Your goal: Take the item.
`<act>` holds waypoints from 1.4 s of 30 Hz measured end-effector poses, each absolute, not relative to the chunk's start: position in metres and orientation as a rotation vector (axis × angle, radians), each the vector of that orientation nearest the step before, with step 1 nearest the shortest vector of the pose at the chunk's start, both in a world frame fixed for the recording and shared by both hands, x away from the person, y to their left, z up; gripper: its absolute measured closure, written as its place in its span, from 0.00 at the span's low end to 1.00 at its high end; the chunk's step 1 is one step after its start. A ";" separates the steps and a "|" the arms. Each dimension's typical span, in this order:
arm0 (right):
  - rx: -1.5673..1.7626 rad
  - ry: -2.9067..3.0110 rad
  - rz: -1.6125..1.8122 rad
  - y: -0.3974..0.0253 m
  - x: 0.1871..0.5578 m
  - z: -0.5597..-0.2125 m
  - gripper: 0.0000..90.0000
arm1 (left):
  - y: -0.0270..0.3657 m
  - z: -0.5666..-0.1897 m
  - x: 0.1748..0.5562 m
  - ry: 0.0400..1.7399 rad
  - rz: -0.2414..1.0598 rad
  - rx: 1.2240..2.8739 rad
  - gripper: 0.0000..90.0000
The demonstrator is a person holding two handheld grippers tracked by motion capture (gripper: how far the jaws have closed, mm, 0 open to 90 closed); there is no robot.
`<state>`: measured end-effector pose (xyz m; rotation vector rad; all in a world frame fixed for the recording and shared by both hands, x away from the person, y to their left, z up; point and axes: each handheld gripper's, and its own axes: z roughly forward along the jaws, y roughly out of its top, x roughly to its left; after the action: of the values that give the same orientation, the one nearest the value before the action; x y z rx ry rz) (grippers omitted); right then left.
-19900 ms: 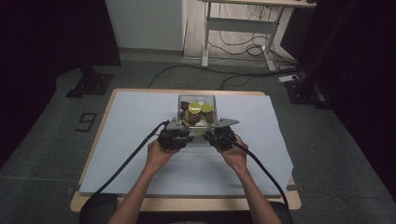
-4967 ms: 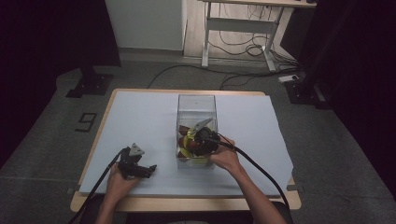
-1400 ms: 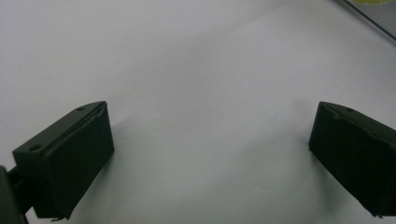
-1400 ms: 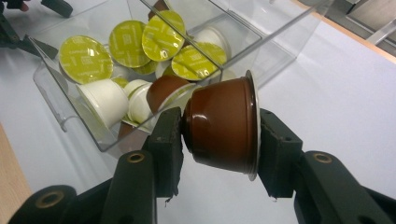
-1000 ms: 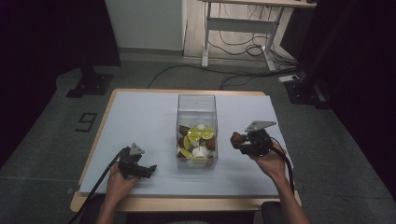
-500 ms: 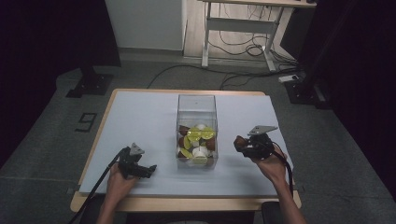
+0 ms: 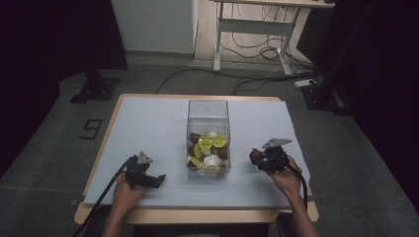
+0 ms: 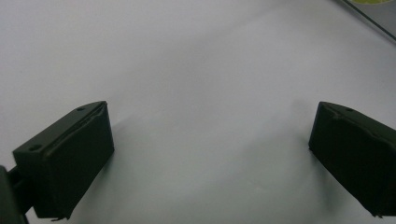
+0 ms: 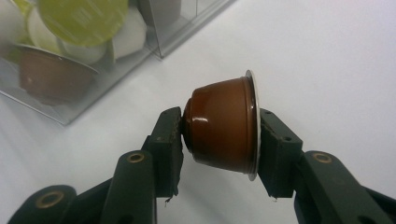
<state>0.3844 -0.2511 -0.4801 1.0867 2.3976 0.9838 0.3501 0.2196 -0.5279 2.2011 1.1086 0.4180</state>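
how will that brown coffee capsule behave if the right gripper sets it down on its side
The brown coffee capsule is a tapered cone with a round rim, so it would probably roll in a curve. Its glossy wall looks slippery, and the right gripper clamps only base and lid. It seems light and thin, so a hard squeeze may dent it.

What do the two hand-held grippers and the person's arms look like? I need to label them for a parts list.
Both are black. The left gripper and right gripper each carry a grey three-cornered plate on top and trail a black cable toward the person. In the gripper views the jaws are blocky black pads with small screw holes; the right gripper's linkage shows brass-coloured pivot rings. The forearms are bare, with no sleeves visible.
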 end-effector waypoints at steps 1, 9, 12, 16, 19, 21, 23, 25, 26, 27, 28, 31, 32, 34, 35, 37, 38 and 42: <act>1.091 2.400 0.979 -0.251 0.385 -0.482 0.61 | 0.220 -0.528 0.350 1.109 0.418 2.201 0.00; 1.111 2.408 0.937 -0.251 0.386 -0.499 0.61 | 0.220 -0.528 0.350 1.108 0.418 2.201 0.00; 1.116 2.411 0.931 -0.251 0.386 -0.502 0.61 | 0.220 -0.528 0.350 1.108 0.418 2.201 0.00; 1.118 2.410 0.928 -0.250 0.386 -0.507 0.61 | 0.220 -0.528 0.350 1.109 0.418 2.201 0.00; 1.124 2.409 0.932 -0.250 0.386 -0.507 0.60 | 0.220 -0.528 0.350 1.108 0.419 2.201 0.00; 1.126 2.410 0.932 -0.251 0.386 -0.507 0.60 | 0.220 -0.528 0.350 1.108 0.419 2.201 0.00; 1.126 2.409 0.931 -0.250 0.386 -0.507 0.60 | 0.220 -0.528 0.350 1.108 0.419 2.201 0.00; 1.133 2.411 0.926 -0.250 0.386 -0.507 0.59 | 0.220 -0.528 0.350 1.108 0.418 2.201 0.00; 1.133 2.411 0.926 -0.250 0.386 -0.507 0.59 | 0.220 -0.528 0.350 1.108 0.418 2.201 0.00; 1.139 2.415 0.928 -0.250 0.386 -0.507 0.57 | 0.220 -0.528 0.350 1.108 0.419 2.201 0.00; 1.163 2.423 0.938 -0.250 0.387 -0.507 0.48 | 0.220 -0.528 0.350 1.108 0.419 2.201 0.00; 1.170 2.419 0.953 -0.250 0.386 -0.506 0.39 | 0.220 -0.528 0.350 1.108 0.419 2.201 0.00; 1.170 2.419 0.953 -0.250 0.386 -0.506 0.39 | 0.220 -0.528 0.350 1.108 0.419 2.201 0.00; 1.170 2.414 0.966 -0.250 0.384 -0.502 0.34 | 0.219 -0.528 0.350 1.108 0.419 2.201 0.00; 1.165 2.410 0.970 -0.250 0.383 -0.501 0.34 | 0.220 -0.528 0.350 1.108 0.419 2.201 0.00; 1.163 2.409 0.977 -0.251 0.382 -0.499 0.32 | 0.220 -0.528 0.350 1.108 0.419 2.201 0.00; 1.160 2.405 0.982 -0.251 0.381 -0.498 0.31 | 0.220 -0.528 0.350 1.108 0.419 2.201 0.00; 1.151 2.401 0.984 -0.255 0.376 -0.494 0.28 | 0.220 -0.528 0.350 1.108 0.419 2.201 0.00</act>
<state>0.3761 -0.2548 -0.4937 1.1511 2.4007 0.9835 0.3501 0.2195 -0.5279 2.2015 1.1076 0.4191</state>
